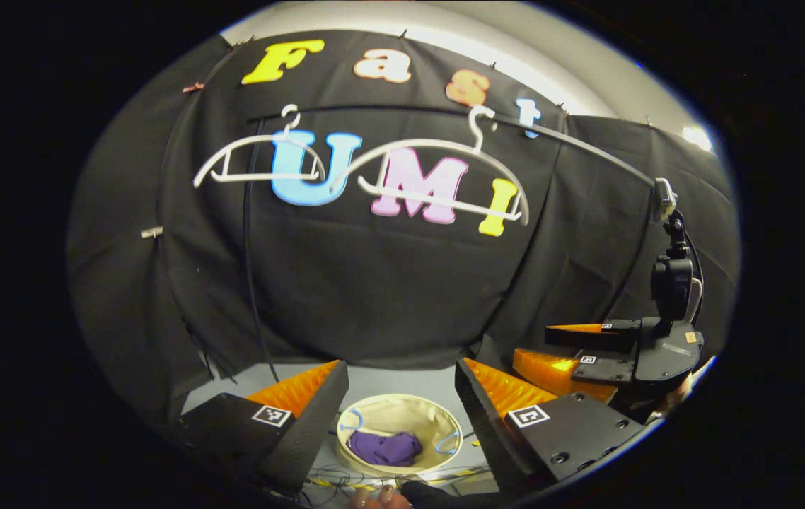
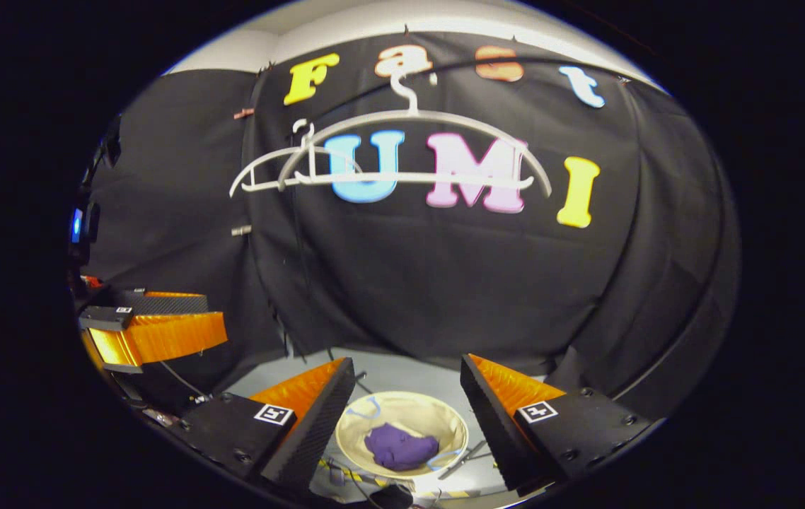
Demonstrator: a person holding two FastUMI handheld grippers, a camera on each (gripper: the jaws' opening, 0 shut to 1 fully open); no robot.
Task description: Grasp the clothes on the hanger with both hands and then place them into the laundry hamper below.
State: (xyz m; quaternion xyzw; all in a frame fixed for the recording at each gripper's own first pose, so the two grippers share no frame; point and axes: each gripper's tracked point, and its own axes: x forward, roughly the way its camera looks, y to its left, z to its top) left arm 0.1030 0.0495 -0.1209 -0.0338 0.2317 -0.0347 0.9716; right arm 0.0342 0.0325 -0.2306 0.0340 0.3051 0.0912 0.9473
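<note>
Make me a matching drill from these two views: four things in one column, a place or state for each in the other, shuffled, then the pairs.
1. purple garment
2. hangers
3. laundry hamper
4. left gripper

a. open, holding nothing
b. bare, on the rail
c. on the floor below the rail
d. crumpled inside the hamper

Pairs: 1-d, 2-b, 3-c, 4-a

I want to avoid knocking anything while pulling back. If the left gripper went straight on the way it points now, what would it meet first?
Probably the laundry hamper holding the purple garment, framed between the open left gripper's fingers. Depth is unclear; nothing nearer shows.
</note>
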